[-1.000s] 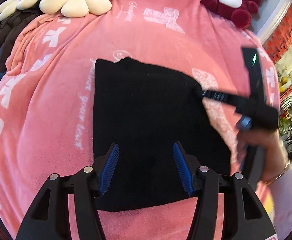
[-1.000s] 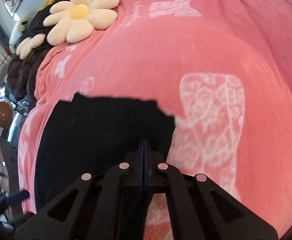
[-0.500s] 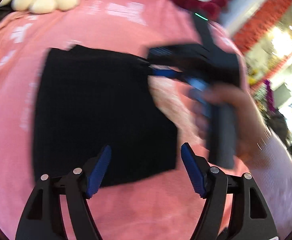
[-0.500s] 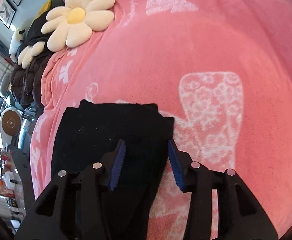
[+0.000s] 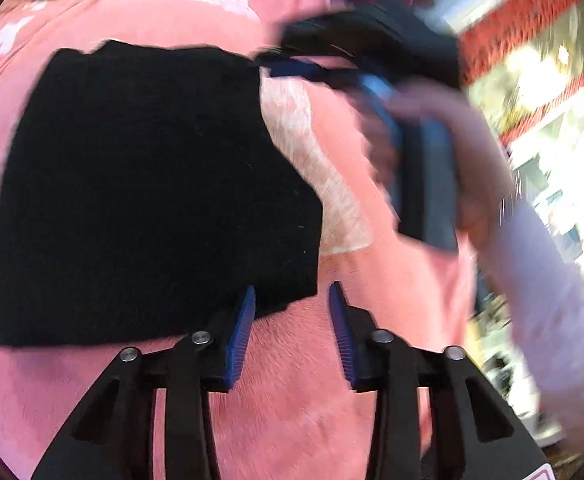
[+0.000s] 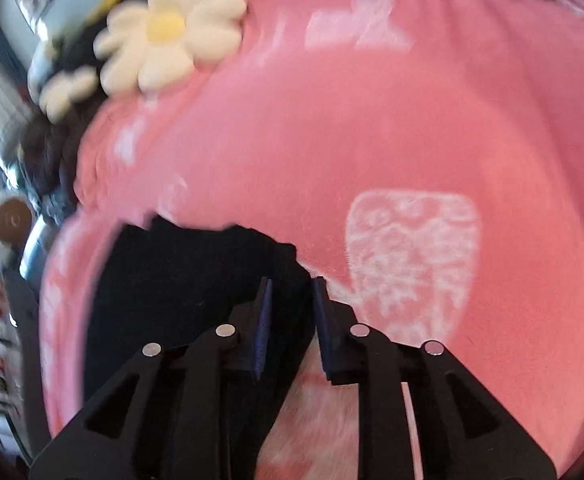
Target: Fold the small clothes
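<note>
Just ahead of the left hand-held gripper (image 5: 292, 300) lies the black garment (image 5: 148, 184), spread flat on the pink blanket (image 5: 292, 420), its near right corner sitting between the blue pads. The jaws are closing, yet the pads do not press the cloth; they stand apart with blanket showing between them. The right hand-held gripper (image 6: 290, 296) is at the garment's far right corner, its jaws closing too, with the cloth's edge in the gap and no clear pinch visible.

The step in hand looks like taking both right-side corners for a fold. The next move calls for both pairs of pads to bite the cloth alone, not the blanket's pile, then lift together and carry that edge across toward the far side from the grippers.

Much is hard to read. Both views are smeared by motion, and the right gripper in the left wrist view is a blur. The black cloth shows no seams or layers, so what kind of garment it is, and how many folds it already has, I cannot tell. The flower cushion (image 6: 168, 32) beyond is blurred.
</note>
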{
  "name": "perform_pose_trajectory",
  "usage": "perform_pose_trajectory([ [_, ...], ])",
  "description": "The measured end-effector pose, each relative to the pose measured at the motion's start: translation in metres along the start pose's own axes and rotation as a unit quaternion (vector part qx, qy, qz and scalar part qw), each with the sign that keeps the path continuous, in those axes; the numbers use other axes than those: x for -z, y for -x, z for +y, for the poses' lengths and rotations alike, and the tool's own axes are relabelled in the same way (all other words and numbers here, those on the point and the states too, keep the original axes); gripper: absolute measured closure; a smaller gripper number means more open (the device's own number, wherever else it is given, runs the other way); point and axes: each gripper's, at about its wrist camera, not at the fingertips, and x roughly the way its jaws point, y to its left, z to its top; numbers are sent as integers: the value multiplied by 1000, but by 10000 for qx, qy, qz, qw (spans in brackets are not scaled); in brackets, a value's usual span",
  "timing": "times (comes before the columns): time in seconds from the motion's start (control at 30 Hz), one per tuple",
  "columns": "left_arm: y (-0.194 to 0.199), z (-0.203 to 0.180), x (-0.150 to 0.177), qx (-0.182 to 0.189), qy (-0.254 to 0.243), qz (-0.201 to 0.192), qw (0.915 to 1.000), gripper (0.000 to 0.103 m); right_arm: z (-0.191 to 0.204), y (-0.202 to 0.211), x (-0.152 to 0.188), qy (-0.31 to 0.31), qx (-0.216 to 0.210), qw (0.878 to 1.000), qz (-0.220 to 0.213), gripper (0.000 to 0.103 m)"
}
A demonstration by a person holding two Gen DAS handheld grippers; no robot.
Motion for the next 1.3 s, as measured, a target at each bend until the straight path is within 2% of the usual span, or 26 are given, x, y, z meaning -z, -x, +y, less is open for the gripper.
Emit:
perform_pose_trajectory([
  [0.03,18,5,1,47,120,-157,9998,52,4,21,15,95,-66,9999,-71,82],
  [0.1,42,17,3,-77,308,-417,9986,45,6,47,52,137,-184,9997,37,82],
  [0.2,65,40,4,-205,670,-559,9960,45,12,64,113,-72,-628,9975,330,82],
  [0.33,60,66,9,-499,1119,-552,9909,45,31,51,156,126,-487,9971,564,82],
  [0.4,50,79,10,-627,1288,-417,9888,47,28,41,160,-25,-351,9975,612,90],
  [0.43,50,85,10,-715,1346,-314,9878,54,26,45,158,-171,-456,9972,572,100],
  [0.53,52,89,10,-738,1354,-274,9877,57,27,76,153,-212,-657,9975,121,101],
  [0.57,51,90,8,-751,1324,-252,9880,58,22,69,159,-231,-643,9973,253,101],
  [0.67,47,91,12,-885,1226,-148,9884,60,8,36,183,-162,-31,9951,977,101],
  [0.7,48,90,12,-939,1193,-137,9883,60,8,40,185,-220,-61,9953,943,101],
  [0.8,61,77,9,-1015,1096,-162,9886,60,17,77,179,-327,-264,9986,334,100],
  [0.83,69,71,6,-1017,1011,-266,9893,56,23,88,173,-276,-282,9992,112,100],
  [0.93,81,59,-1,-1249,780,-495,9879,43,38,89,155,-46,-321,9994,-116,100],
  [0.97,78,58,-4,-1364,708,-496,9869,42,38,79,152,-39,-276,9996,-35,100],
  [1.03,61,61,-8,-1647,576,-336,9841,42,24,29,159,30,283,9978,599,100],
  [1.07,49,68,-8,-1800,599,-197,9816,42,17,16,162,26,471,9958,786,100],
  [1.13,39,76,-5,-1879,688,-2,9798,44,18,27,165,-88,480,9972,571,101],
  [1.23,45,61,-1,-1979,356,-157,9795,44,29,64,171,-27,515,9986,-95,99],
  [1.3,46,51,1,-2049,238,-191,9783,44,32,70,183,21,782,9966,-249,97],
])
